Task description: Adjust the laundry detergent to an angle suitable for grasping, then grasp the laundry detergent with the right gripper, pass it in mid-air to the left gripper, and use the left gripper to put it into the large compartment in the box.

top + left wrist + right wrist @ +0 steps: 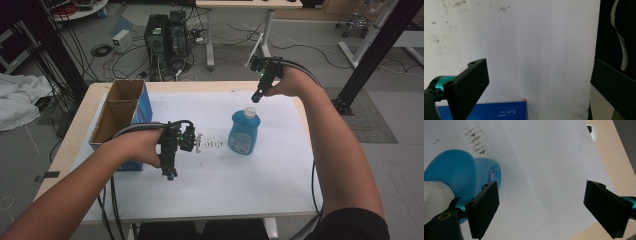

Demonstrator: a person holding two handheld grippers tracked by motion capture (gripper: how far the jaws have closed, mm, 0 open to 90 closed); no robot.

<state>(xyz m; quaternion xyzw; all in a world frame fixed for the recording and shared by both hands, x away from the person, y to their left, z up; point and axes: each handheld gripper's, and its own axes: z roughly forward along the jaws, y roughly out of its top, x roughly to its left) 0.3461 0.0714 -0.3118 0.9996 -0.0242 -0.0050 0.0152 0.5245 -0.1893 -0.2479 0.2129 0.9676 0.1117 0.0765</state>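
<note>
Hovering above the white cap of a blue bottle (244, 131), the right gripper (260, 90) sits at upper centre-right of the high view, jaws spread wide and holding nothing. In the right gripper view the bottle (461, 172) lies at the left of the frame, partly behind the left-hand jaw and outside the gap between the two, so the jaws would probably need to shift toward it before closing. The bottle stands upright, long axis vertical, at the centre of the table, just below the right gripper. The left gripper (171, 159), lower and left of centre, is also wide open and empty, farther from the bottle, beside an open blue cardboard box (120, 120). That box's blue edge (499, 111) shows at the bottom of the left gripper view. A white sheet (225, 175), smudged with dark marks, covers the wooden table (82, 107). Behind it, computer towers (165, 35) and cables crowd the floor.
</note>
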